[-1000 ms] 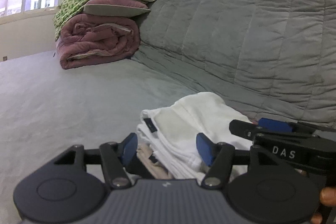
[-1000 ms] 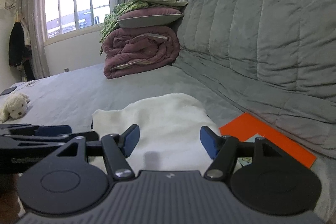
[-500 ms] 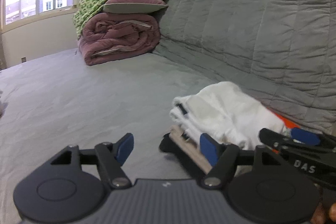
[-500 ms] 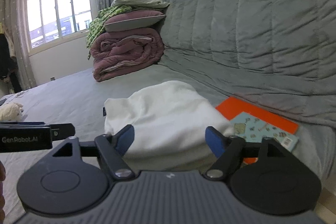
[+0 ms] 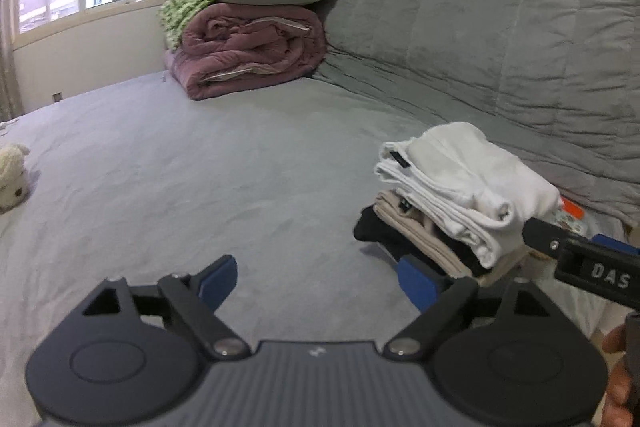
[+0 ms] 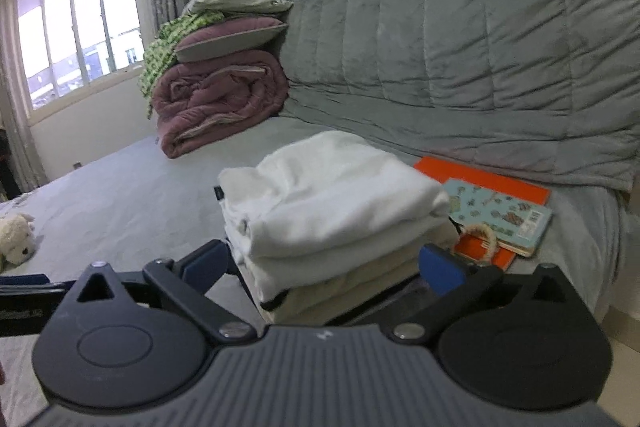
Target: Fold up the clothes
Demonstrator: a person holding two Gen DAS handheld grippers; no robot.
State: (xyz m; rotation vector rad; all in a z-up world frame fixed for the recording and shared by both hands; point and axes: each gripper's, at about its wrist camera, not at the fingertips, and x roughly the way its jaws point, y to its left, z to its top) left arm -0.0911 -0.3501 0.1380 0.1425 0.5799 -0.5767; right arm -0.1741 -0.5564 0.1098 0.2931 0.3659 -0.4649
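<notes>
A stack of folded clothes (image 5: 460, 187) lies on the grey bed (image 5: 200, 167): a white garment on top, beige and black pieces beneath. My left gripper (image 5: 318, 279) hovers over bare bed to the left of the stack, jaws opening, nothing between them. In the right wrist view the stack (image 6: 332, 195) sits just ahead of my right gripper (image 6: 322, 267). Its jaws are opening wide on either side of the stack's near end, and the pads do not touch the cloth. The right gripper (image 5: 580, 259) also shows at the right edge of the left wrist view.
A rolled maroon quilt (image 5: 248, 55) topped with pillows and a green cloth sits at the back by the window. A grey quilted cover (image 5: 500, 27) drapes the headboard. Orange and patterned books (image 6: 496, 207) lie right of the stack. A plush toy (image 5: 12, 179) lies far left.
Both grippers have drawn back from the stack and spread their jaws wider. The left one has swung left, so the stack now lies to its right.
</notes>
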